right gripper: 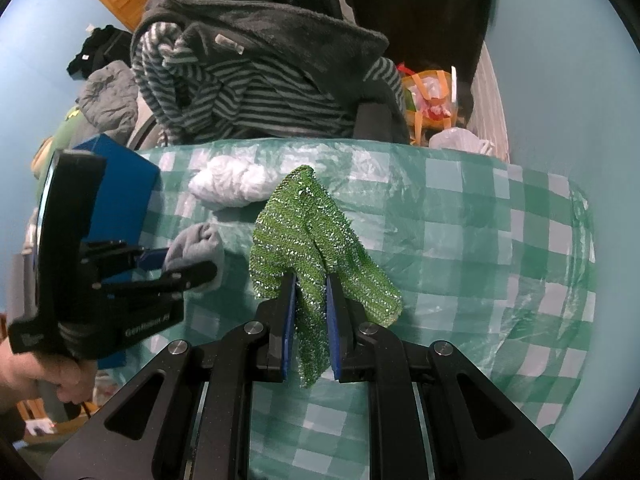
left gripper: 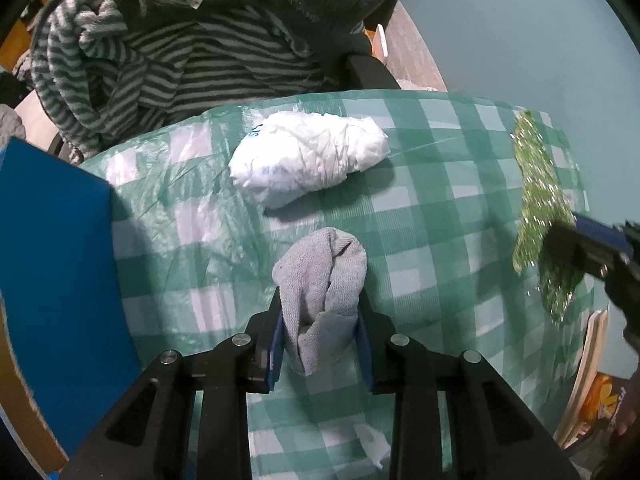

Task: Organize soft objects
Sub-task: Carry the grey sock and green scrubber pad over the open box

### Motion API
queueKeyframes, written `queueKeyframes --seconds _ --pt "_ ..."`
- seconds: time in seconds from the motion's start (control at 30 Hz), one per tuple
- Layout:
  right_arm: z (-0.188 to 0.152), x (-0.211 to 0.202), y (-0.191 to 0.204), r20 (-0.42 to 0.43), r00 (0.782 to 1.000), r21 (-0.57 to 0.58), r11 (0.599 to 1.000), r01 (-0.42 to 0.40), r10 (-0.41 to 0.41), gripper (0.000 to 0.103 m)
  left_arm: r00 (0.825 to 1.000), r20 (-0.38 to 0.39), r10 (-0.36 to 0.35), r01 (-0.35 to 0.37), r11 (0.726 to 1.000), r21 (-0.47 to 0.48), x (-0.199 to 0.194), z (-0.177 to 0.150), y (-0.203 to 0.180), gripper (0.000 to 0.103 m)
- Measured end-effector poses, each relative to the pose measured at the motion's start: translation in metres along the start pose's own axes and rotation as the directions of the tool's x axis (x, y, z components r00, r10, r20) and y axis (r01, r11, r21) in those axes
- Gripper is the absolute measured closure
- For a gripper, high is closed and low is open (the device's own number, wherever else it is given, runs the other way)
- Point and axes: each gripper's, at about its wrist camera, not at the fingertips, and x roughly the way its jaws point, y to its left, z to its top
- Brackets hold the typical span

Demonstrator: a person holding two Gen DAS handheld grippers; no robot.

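My left hand-held gripper (left gripper: 320, 320) is clamped on the grey sock (left gripper: 322, 276) above the checked counter (left gripper: 440, 280), my right hand-held gripper (right gripper: 311, 312) clamped on the green sparkly cloth (right gripper: 308, 232), white bundle (left gripper: 308, 158) lying beyond

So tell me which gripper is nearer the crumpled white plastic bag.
Left. The left gripper, shut on the grey cloth, sits just in front of the white plastic bag. The right gripper, clamping the green cloth, is off to the side.
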Motion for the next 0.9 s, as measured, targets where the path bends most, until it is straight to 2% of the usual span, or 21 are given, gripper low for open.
queueKeyframes --seconds 0.9 --pt "0.013 -0.064 0.064 0.09 0.995 -0.057 0.998 -0.031 0.037 0.09 0.989 0.144 0.012 -0.005 0.999 -0.051 -0.11 -0.039 0.024 0.073"
